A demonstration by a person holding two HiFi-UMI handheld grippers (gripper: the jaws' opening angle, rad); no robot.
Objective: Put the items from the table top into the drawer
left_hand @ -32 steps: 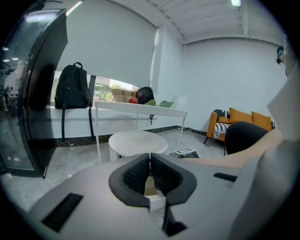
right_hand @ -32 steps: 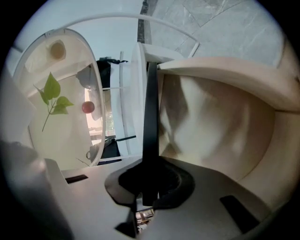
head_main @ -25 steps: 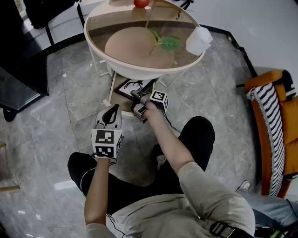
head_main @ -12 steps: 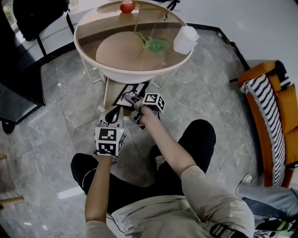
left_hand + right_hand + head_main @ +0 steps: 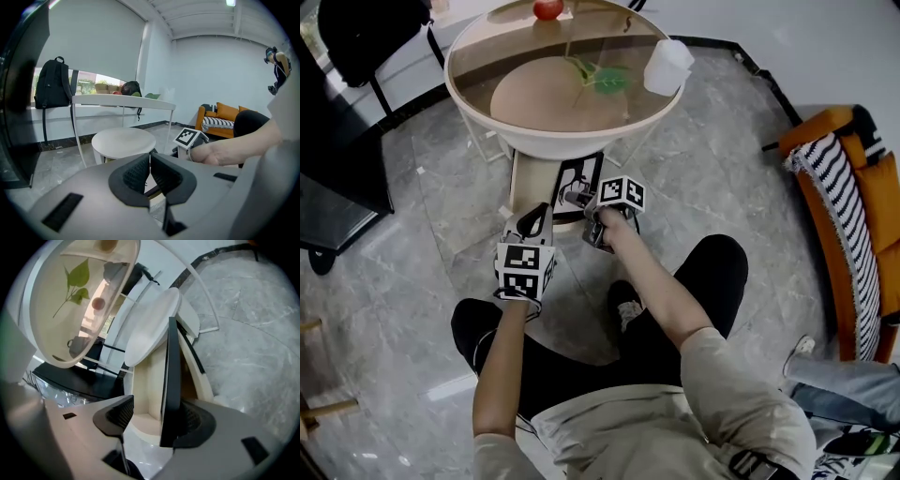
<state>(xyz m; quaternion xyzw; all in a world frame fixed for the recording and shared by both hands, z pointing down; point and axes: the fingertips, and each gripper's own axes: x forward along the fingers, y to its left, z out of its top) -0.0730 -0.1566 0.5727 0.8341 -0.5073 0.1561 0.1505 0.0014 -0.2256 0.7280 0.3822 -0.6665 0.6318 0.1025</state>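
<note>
R gripper's jaws are just opening round the picture frame going into the drawer, L gripper is sitting closed/empty, other stuff's waiting on the table.

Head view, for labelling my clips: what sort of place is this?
Likely a lounge or living-room corner: a round glass-topped table, an orange sofa with a striped cushion, and a polished stone floor.

Before me the cream bench carries a red apple and a green leaf, the floor is grey marble, and the orange sofa has a black-and-white striped blanket.
</note>
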